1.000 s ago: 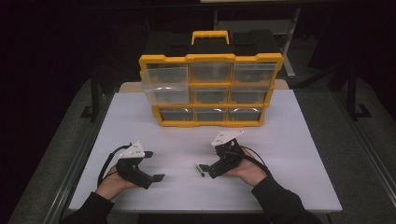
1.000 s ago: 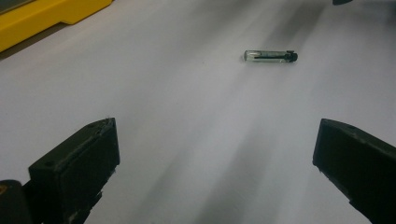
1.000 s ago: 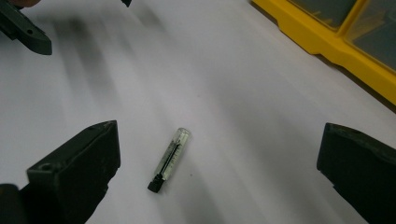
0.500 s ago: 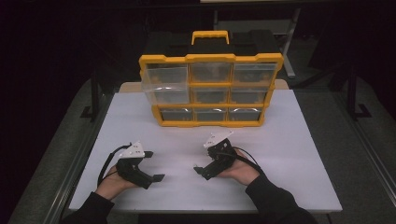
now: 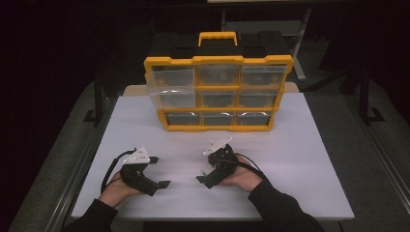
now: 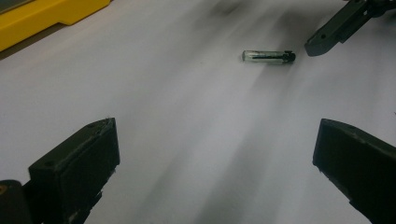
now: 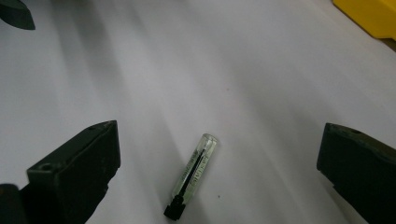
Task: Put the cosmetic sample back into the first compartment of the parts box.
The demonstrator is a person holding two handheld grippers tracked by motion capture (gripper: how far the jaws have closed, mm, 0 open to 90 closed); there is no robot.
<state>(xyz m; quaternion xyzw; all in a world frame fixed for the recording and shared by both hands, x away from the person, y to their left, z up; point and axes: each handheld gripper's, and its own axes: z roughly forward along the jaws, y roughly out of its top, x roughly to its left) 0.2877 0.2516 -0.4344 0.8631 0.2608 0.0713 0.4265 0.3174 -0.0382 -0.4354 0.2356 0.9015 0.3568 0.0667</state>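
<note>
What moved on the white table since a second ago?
The right gripper slid leftward toward the left gripper; its open jaws now straddle a small clear glass vial with a black cap, not yet grasped. The left gripper and the yellow drawer organizer stayed put.

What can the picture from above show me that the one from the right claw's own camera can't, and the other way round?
From above: the whole yellow organizer with its clear drawers and top handle, both of the person's hands, and the left claw and right claw resting apart on the white table.

From the right claw's camera: a small clear vial with a black cap, lying flat between its wide-open jaws, untouched.

Shared: the white tabletop, the right claw and yellow organizer; the close view catches just a corner of it.
</note>
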